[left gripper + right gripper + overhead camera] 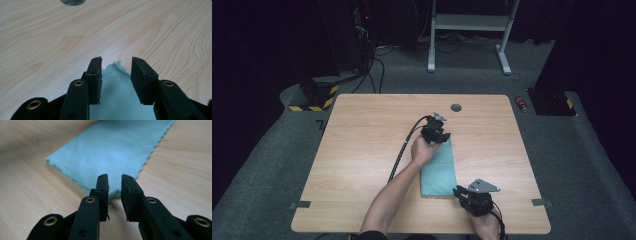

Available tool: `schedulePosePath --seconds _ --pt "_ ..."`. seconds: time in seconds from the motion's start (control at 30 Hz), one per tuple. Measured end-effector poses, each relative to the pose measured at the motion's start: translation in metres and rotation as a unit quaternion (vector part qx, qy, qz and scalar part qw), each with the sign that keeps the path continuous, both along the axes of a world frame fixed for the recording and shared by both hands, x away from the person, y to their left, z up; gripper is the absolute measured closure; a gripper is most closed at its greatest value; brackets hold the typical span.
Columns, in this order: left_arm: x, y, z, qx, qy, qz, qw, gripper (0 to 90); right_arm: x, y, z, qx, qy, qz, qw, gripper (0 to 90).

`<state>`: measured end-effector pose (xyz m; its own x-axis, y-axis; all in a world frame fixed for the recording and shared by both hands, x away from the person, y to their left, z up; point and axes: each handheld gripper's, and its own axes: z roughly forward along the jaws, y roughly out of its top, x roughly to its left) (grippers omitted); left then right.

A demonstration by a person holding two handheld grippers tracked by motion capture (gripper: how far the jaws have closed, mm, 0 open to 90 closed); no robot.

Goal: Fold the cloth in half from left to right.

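On the wooden surface [362,150], right of centre, a teal cloth [439,172] lies flat, folded into a long strip. Left gripper [438,139] at its far end, jaws apart, cloth edge between them but unpinched. Right gripper [460,192] at the near corner, jaws slightly apart, nothing clamped. Reads as the release after a fold. Next move likely calls for backing both off cleanly, or re-pinching corners for another fold.
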<state>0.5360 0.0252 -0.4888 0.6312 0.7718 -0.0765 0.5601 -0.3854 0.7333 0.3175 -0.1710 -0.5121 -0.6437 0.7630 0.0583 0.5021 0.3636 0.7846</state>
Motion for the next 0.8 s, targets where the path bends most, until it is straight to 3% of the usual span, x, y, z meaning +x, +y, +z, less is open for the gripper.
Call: schedulePosePath --seconds 0.17,0.3,0.53,0.67,0.7,0.8 --pt "-0.012 0.030 0.002 0.004 -0.005 0.025 0.9997 57.4 0.017 -0.004 0.017 0.006 -0.005 0.014 0.9999 76.1" --pt "-0.020 0.041 -0.005 0.013 -0.003 0.030 0.9995 57.0 0.019 -0.002 0.026 0.004 -0.014 0.034 0.9993 75.7" --pt "-0.027 0.043 -0.017 0.034 -0.004 0.029 0.9990 55.9 0.036 0.015 0.009 -0.033 0.003 0.051 0.9982 75.1" --pt "-0.027 0.049 -0.024 0.064 -0.010 0.034 0.9973 55.6 0.048 0.015 0.001 -0.057 0.016 0.050 0.9970 73.2" --pt "-0.027 0.052 -0.026 0.051 -0.010 0.036 0.9980 54.6 0.049 0.014 0.000 -0.060 0.017 0.047 0.9969 72.8" --pt "-0.026 0.060 -0.027 0.050 -0.009 0.049 0.9975 54.3 0.053 0.007 -0.002 -0.066 0.025 0.034 0.9970 72.0"
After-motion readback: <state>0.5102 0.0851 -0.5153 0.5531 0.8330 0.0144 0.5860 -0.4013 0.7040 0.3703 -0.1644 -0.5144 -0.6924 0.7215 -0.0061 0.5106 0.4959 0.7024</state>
